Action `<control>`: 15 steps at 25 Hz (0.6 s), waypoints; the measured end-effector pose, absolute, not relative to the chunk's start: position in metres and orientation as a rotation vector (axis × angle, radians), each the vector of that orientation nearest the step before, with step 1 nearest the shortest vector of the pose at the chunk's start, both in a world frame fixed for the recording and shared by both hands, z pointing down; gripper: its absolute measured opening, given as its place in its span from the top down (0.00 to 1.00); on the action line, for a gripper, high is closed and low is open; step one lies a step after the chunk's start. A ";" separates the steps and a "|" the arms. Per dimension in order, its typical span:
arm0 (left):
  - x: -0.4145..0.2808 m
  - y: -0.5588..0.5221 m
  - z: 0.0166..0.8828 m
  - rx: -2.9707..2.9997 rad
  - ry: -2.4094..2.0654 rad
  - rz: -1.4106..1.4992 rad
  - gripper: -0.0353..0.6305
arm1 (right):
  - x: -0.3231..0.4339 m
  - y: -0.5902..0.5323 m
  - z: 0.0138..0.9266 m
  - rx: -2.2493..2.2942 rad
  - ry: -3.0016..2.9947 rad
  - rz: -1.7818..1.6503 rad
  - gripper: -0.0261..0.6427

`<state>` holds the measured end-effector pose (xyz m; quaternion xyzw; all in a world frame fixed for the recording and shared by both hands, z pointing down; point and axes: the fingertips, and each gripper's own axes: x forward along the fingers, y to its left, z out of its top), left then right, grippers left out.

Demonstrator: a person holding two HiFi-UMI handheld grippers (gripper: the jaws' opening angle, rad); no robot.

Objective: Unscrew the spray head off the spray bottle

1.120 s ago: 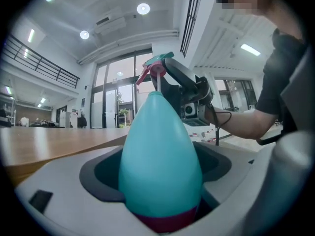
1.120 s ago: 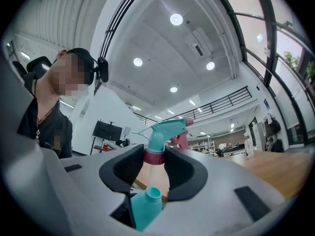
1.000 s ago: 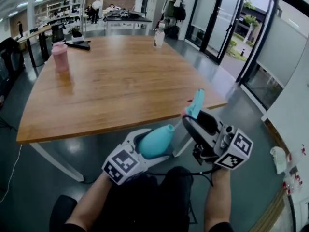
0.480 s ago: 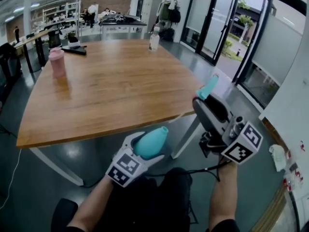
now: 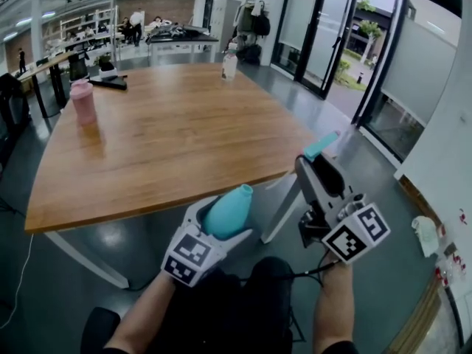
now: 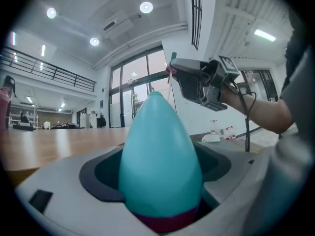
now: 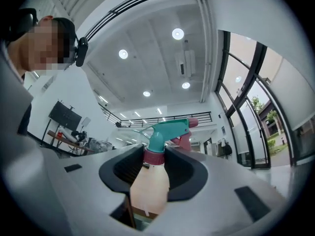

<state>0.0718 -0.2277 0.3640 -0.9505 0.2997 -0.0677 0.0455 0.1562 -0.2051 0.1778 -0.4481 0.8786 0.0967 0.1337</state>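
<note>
My left gripper (image 5: 218, 227) is clamped round the teal spray bottle (image 5: 228, 209), held off the table (image 5: 147, 153) just before its near edge. To the right and apart from it, my right gripper (image 5: 313, 167) grips the spray head (image 5: 321, 146) by its magenta collar, beside the table's near right corner.

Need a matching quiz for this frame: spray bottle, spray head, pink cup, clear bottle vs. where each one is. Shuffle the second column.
Things
1. spray bottle
2. spray head
3. pink cup
4. clear bottle

Places
A. standing at the far edge of the table
B. clamped in the right gripper
C. standing on the table's left side
D. clamped in the left gripper

Pairs: 1-D, 2-B, 3-C, 4-A
</note>
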 end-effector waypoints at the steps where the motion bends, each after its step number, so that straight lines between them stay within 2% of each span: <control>1: 0.073 -0.228 0.361 -2.902 0.914 -0.198 0.30 | 0.158 -0.206 0.183 -1.331 2.538 0.281 0.75; 15: 0.101 -0.223 0.340 -2.922 0.849 -0.124 0.30 | 0.176 -0.204 0.233 -1.604 2.457 0.239 0.75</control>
